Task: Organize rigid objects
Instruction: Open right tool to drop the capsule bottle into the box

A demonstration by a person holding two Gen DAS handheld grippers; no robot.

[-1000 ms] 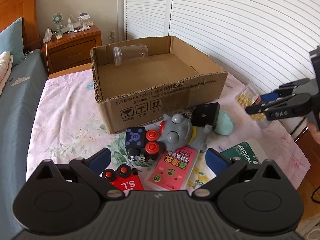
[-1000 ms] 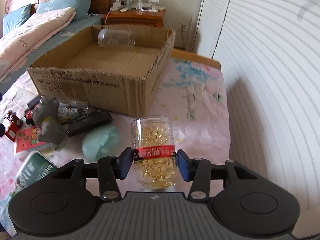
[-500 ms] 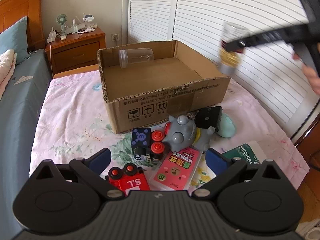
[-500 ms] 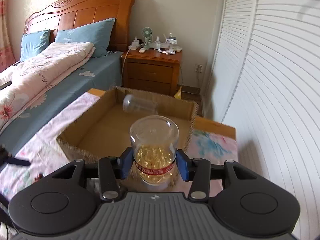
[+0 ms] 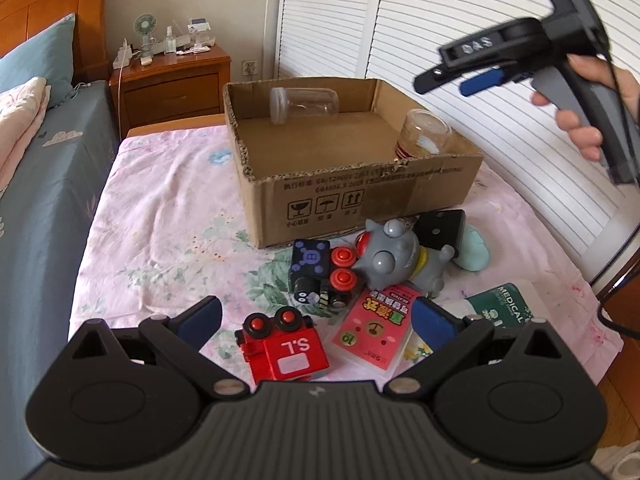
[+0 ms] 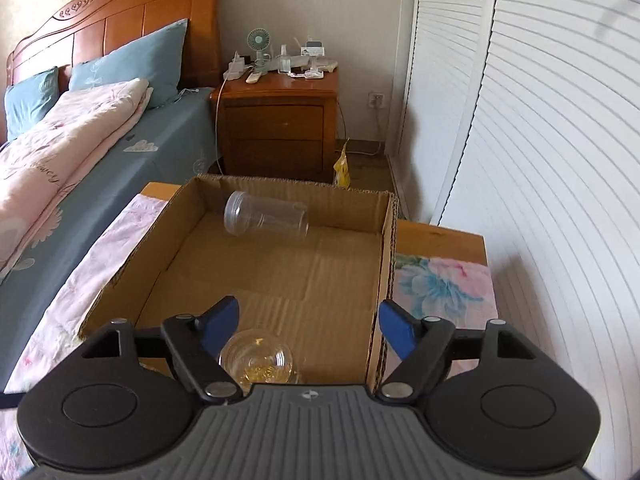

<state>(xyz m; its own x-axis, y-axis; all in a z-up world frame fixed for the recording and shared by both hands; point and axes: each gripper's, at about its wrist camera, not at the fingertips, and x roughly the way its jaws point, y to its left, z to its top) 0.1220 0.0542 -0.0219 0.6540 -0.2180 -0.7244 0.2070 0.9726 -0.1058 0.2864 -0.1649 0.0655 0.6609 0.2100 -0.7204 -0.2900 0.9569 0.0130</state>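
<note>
Capsule jar (image 5: 424, 136) sits in box (image 5: 360, 196) near right corner. Right gripper (image 6: 308, 320) spread, empty above. Left gripper (image 5: 316, 316) spread; next grab: red toy (image 5: 282, 346).

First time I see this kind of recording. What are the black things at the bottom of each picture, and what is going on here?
No robot: a person holds a two-finger tool in each hand, with a fisheye camera on each looking along its fingers. The left tool is open, above a toy pile on the flowered sheet: a red train block, a grey figure, a pink card. The right tool is open above the cardboard box, holding nothing. In the box, a jar of yellow capsules stands near the front and an empty clear jar lies at the back.
</note>
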